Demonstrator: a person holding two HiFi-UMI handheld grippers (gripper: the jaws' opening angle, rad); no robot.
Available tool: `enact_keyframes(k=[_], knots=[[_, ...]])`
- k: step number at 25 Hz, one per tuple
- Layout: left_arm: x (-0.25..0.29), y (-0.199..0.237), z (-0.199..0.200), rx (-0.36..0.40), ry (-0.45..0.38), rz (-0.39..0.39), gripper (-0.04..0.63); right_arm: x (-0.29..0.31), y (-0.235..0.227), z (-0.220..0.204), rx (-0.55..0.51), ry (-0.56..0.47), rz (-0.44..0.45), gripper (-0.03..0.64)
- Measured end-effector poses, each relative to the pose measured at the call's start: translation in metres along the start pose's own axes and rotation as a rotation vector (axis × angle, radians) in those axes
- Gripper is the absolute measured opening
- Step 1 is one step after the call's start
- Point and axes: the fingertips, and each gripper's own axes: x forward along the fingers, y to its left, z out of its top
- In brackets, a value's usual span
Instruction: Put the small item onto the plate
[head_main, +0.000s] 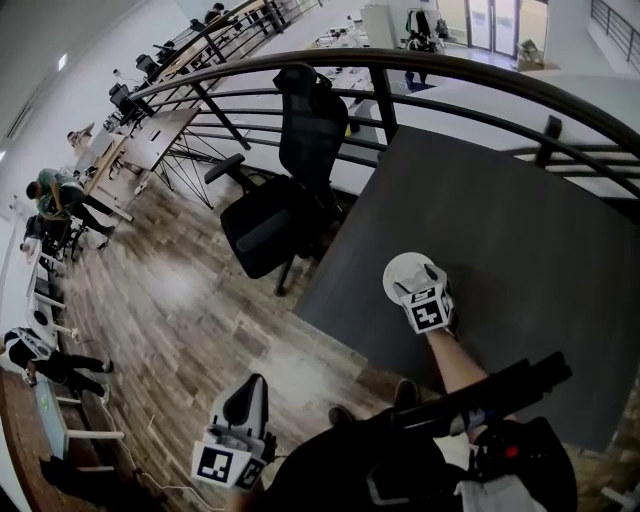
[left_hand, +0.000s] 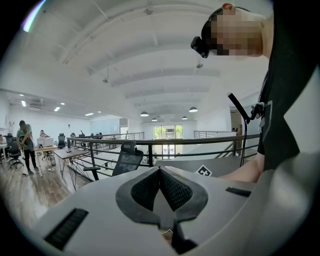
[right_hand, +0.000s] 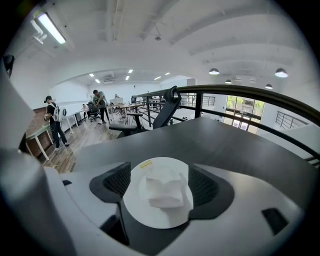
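A round white plate (head_main: 403, 270) lies near the left edge of the dark grey table (head_main: 520, 220). In the right gripper view a small crumpled white item (right_hand: 162, 191) rests on the plate (right_hand: 141, 212). My right gripper (head_main: 420, 284) hovers just over the plate with its jaws spread wide on either side of the item (right_hand: 161, 186), and the pads do not touch it. My left gripper (head_main: 248, 392) hangs low beside the table over the wooden floor, its pads (left_hand: 160, 172) pressed together with nothing between them.
A black office chair (head_main: 290, 180) stands off the table's left edge. A curved black railing (head_main: 450, 70) runs behind the table. Desks and several people (head_main: 55, 200) are on the lower floor at the far left.
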Motion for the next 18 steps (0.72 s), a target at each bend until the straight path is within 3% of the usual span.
enact_keyframes(k=[6, 8, 11, 18], knots=[[-0.002, -0.009, 0.005, 0.011, -0.036, -0.083, 0.005, -0.049, 0.02, 0.021, 0.081, -0.062, 0.021, 0.351], [-0.001, -0.009, 0.009, 0.005, -0.064, -0.119, 0.005, -0.066, 0.023, 0.033, 0.106, -0.115, 0.015, 0.285], [-0.003, -0.003, 0.01, 0.007, -0.091, -0.164, 0.005, -0.094, 0.028, 0.055, 0.105, -0.207, -0.019, 0.239], [-0.009, 0.008, 0.02, -0.018, -0.152, -0.239, 0.005, -0.166, 0.055, 0.086, 0.16, -0.303, -0.051, 0.123]])
